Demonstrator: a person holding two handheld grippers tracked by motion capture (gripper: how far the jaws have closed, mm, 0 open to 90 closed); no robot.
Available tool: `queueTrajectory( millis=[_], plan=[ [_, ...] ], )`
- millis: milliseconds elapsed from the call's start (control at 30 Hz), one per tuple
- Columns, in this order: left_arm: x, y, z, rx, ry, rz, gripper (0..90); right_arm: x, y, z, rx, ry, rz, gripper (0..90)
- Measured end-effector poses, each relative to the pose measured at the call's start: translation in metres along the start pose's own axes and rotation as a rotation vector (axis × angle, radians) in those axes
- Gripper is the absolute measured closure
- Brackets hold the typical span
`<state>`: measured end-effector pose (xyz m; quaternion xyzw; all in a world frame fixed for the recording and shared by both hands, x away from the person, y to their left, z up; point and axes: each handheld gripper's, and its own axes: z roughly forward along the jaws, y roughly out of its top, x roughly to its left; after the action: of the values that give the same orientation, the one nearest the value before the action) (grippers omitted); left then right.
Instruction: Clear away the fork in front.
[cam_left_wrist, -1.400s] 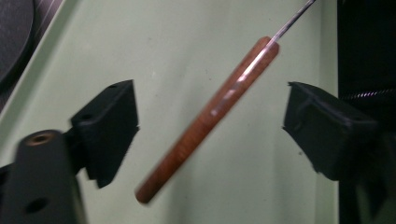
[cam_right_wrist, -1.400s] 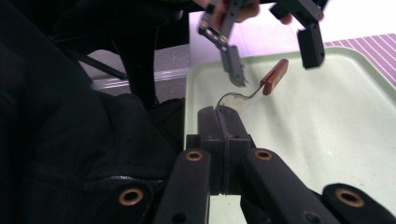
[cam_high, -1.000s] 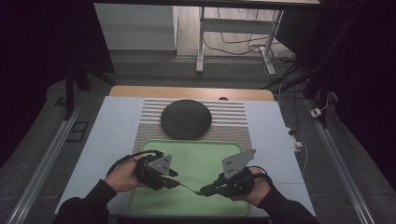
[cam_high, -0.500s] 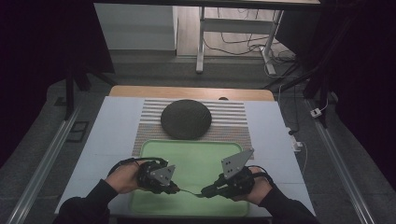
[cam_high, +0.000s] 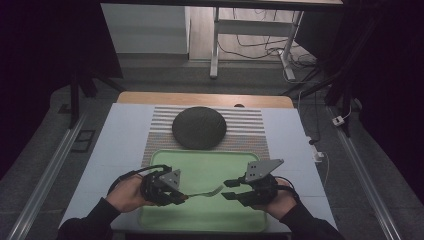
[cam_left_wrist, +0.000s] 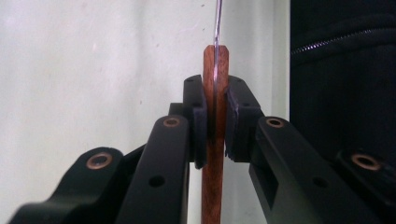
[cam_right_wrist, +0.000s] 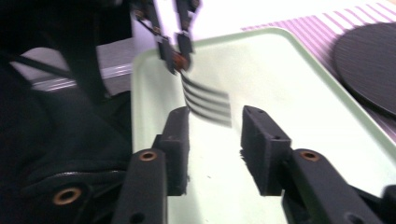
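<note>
Since a second ago your right gripper (cam_high: 228, 189) has let go and stands open; your left gripper (cam_high: 181, 196) clamps the fork (cam_high: 207, 192) by its wooden handle at lower centre, over the green tray (cam_high: 210, 165). Light, rigid, slick tines: regrip the neck.

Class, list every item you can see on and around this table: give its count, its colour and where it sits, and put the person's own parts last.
fork: 1, metal tines with brown wooden handle, held above the tray, handle clamped in the left gripper, tines pointing toward the right gripper.
tray: 1, pale green, near edge of the table.
round plate: 1, dark grey, on the striped mat beyond the tray.
striped mat: 1, white and grey stripes, middle of the table.
table: 1, light top.
left gripper: 1, black, shut on the fork handle.
right gripper: 1, black, jaws open, near the fork tines.
hands: 2, in dark sleeves, at the near edge.
</note>
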<state>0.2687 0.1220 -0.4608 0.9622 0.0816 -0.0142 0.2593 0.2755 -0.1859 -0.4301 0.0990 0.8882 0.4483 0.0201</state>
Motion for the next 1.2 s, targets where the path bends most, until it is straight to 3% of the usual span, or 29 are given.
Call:
queueTrajectory(
  millis=[200, 233, 467, 833, 1200],
  plan=[
    [-0.004, -0.008, -0.003, 0.009, 0.045, -0.098, 80.0, 0.001, -0.009, -0.006, 0.008, -0.113, 0.059, 46.0],
    [-0.005, -0.008, -0.004, 0.011, 0.051, -0.116, 80.0, 0.002, -0.012, -0.008, 0.014, -0.156, 0.066, 41.3],
    [-0.011, -0.017, -0.006, 0.008, 0.091, -0.233, 80.0, 0.005, -0.022, -0.017, -0.003, -0.254, 0.141, 27.6],
    [-0.015, -0.033, -0.007, -0.021, 0.146, -0.467, 80.0, 0.010, -0.044, -0.033, -0.015, -0.360, 0.252, 12.7],
    [-0.014, -0.047, 0.005, -0.009, 0.168, -0.674, 79.9, 0.018, -0.061, -0.046, -0.011, -0.463, 0.313, 0.0]
  ],
)
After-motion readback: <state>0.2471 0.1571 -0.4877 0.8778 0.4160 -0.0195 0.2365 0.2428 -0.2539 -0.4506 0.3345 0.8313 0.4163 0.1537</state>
